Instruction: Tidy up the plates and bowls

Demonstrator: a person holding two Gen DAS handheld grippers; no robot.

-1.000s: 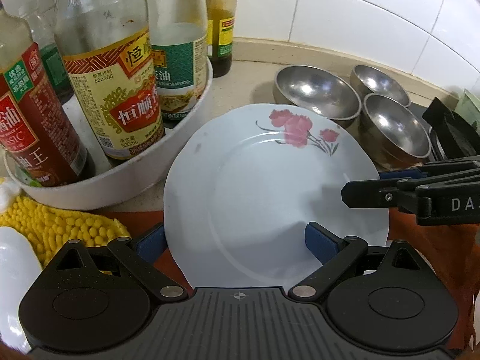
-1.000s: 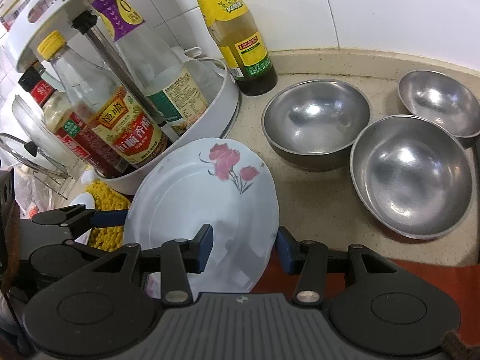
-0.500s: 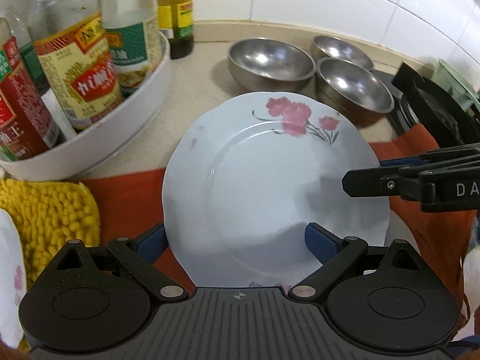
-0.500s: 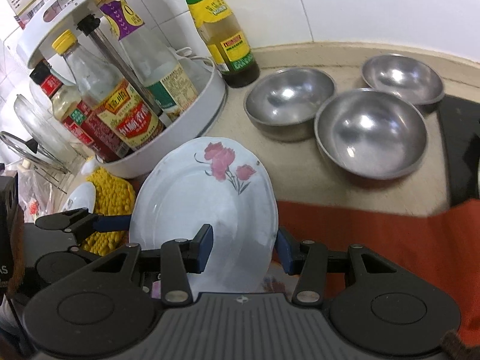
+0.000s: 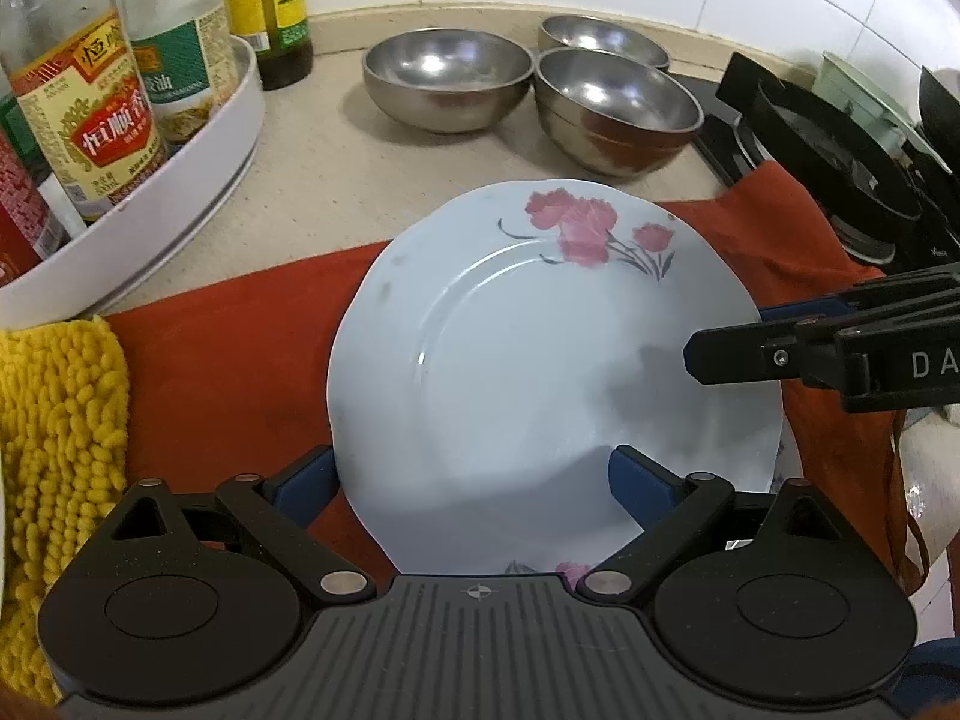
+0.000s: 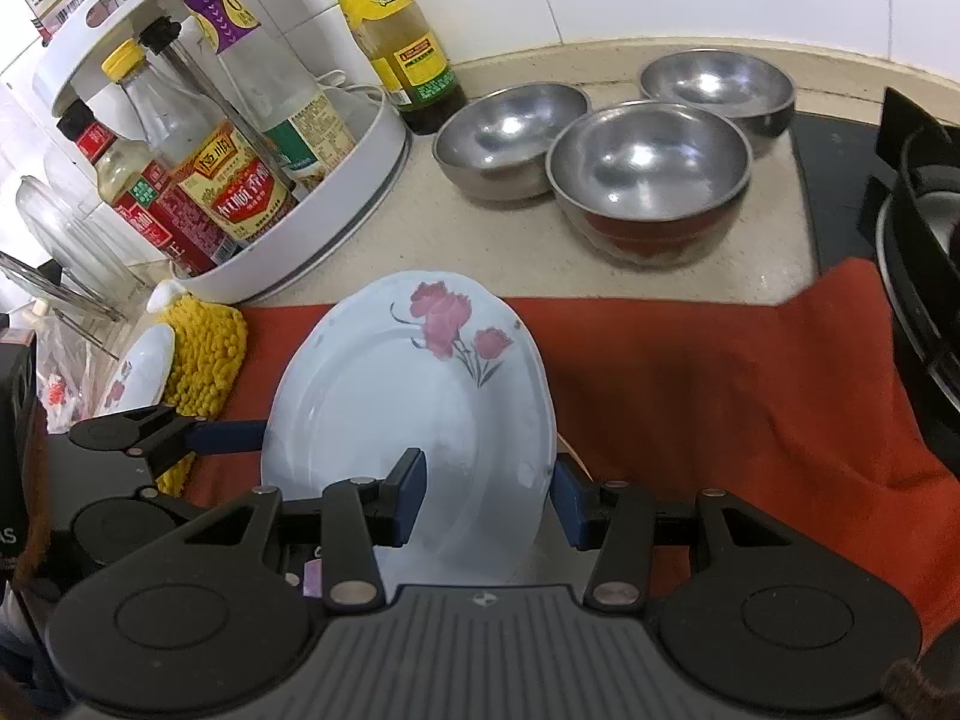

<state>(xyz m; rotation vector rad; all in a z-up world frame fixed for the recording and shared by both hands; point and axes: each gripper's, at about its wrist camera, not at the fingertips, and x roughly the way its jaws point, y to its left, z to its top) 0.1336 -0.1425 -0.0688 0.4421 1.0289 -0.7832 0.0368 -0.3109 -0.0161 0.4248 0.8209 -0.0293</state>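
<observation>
Fingers of the left hand-held gripper [image 5: 474, 477] sit wide apart around the near rim of the plate [image 5: 540, 372]; whether they pinch it I cannot tell. The right hand-held gripper [image 6: 489, 495] is also spread across the right rim, one finger over and one under.

The plate is in the air over the red cloth [image 5: 240, 348], near the three metal bowls [image 5: 447, 75].

It is hard, smooth and slippery, fairly light, and would break if dropped. Hold it by the rim, at two sides.

It is round, so it has no long side. It lies nearly flat, face up, with its flowers at the far edge.
</observation>
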